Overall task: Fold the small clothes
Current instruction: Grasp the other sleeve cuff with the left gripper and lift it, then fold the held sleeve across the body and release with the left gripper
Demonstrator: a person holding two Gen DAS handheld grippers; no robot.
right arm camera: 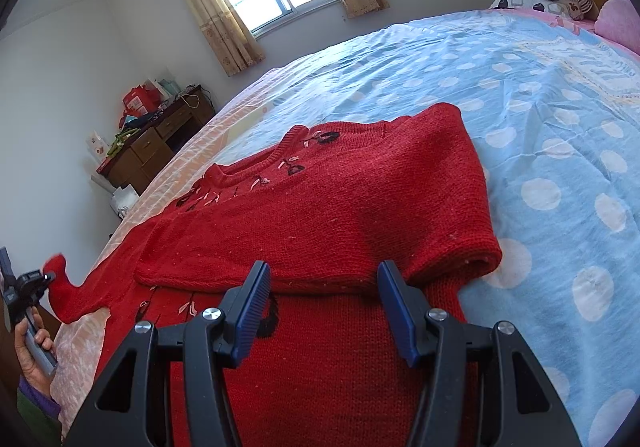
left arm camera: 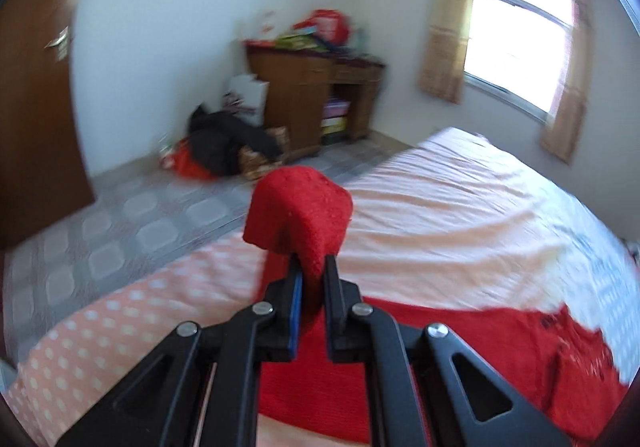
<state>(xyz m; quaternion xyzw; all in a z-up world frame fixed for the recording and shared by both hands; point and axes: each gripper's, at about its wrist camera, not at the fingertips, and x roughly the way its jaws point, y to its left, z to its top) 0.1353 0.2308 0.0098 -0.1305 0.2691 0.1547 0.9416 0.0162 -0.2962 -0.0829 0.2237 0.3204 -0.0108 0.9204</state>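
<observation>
Left gripper point(left arm camera: 313, 267) pinches the fuzzy cuff of the red knit sweater point(right arm camera: 320, 207), lifting it; right gripper point(right arm camera: 324, 287) hovers apart over the sweater on the polka-dot bedsheet point(right arm camera: 560, 127).

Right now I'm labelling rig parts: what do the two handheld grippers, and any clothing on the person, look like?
Both the left gripper and right gripper have matte black angular linkage arms with triangular cut-outs, round silver pivot screws and ribbed blue finger pads. In the right wrist view the left one shows a grey handle, beside a purple cuff over a green sleeve.
</observation>
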